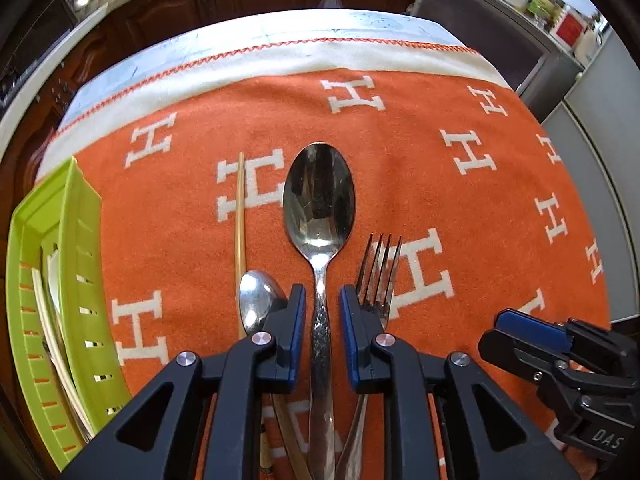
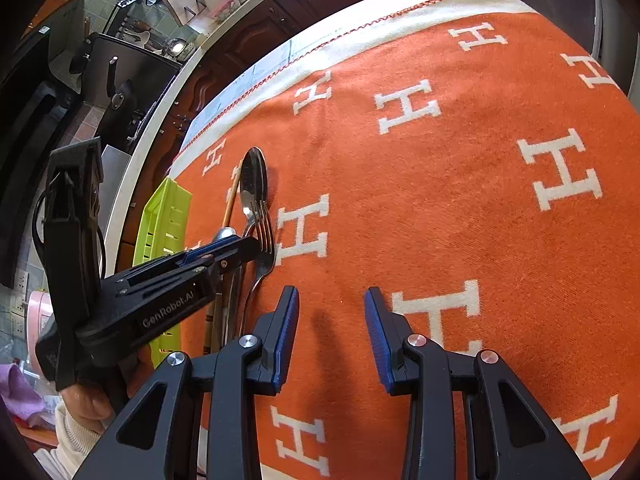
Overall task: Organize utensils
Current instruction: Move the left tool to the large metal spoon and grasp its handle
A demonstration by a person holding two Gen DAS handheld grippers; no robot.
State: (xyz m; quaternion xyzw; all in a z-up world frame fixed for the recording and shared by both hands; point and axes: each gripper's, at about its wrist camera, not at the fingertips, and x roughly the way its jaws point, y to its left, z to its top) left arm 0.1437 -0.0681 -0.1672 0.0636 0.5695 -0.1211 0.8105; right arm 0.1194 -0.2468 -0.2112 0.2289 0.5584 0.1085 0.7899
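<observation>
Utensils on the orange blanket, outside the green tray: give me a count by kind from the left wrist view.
Spoons: 2, the large spoon between the left tool's fingers and a smaller spoon beside it
Forks: 1, the fork
Chopsticks: 1 visible, the chopstick
Total: 4
The green tray holds pale items too hidden to count.

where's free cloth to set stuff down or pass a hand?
Free: the wide stretch of the orange H-patterned cloth right of the steel fork, and the far strip between the large steel spoon's bowl and the cloth's white border. Crowded: the near-left, where wooden chopstick, small spoon, large spoon and fork lie side by side next to the lime-green slotted tray.
</observation>
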